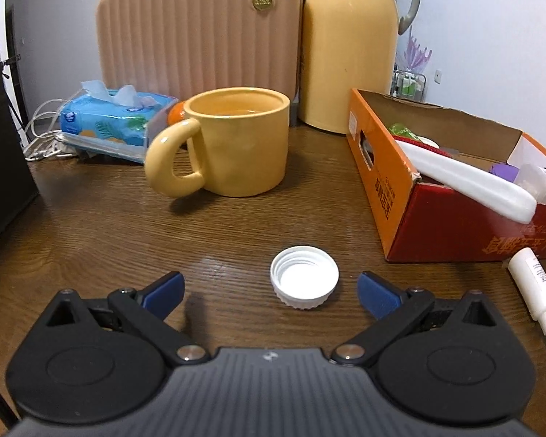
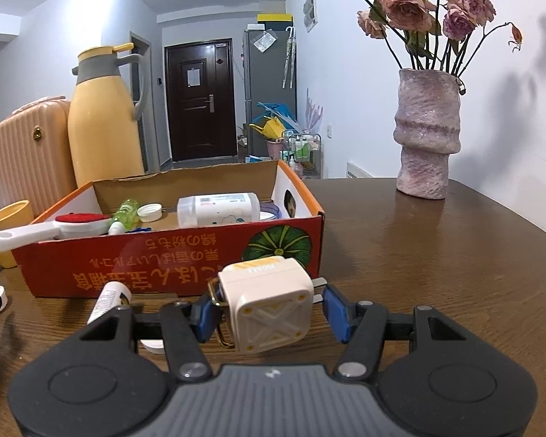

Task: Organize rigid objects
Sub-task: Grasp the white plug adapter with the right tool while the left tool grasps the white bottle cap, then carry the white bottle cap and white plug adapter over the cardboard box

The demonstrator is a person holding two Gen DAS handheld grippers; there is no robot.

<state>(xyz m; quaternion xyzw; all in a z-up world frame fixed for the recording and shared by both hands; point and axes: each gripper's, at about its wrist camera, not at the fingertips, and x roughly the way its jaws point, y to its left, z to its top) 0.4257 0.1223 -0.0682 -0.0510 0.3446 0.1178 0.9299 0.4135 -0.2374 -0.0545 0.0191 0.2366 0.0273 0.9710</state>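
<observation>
Dark wood table [image 1: 109, 218] carries our sorting; the orange box [image 2: 171, 266] already holds a lint brush [image 2: 54, 231], a green bottle [image 2: 127, 213] and a white container [image 2: 218, 209]; our right claw [image 2: 269, 313] pinches a white charger plug [image 2: 269, 306] just before the box; our left claw [image 1: 271, 291] is spread around a white cap [image 1: 304, 276] lying on the table; we judge a white tube [image 1: 538, 291] beside the box also remains.

White spray bottle [image 1: 538, 298] cut by frame edge, tissue pack [image 1: 116, 120] partly behind mug [image 1: 236, 142]
</observation>
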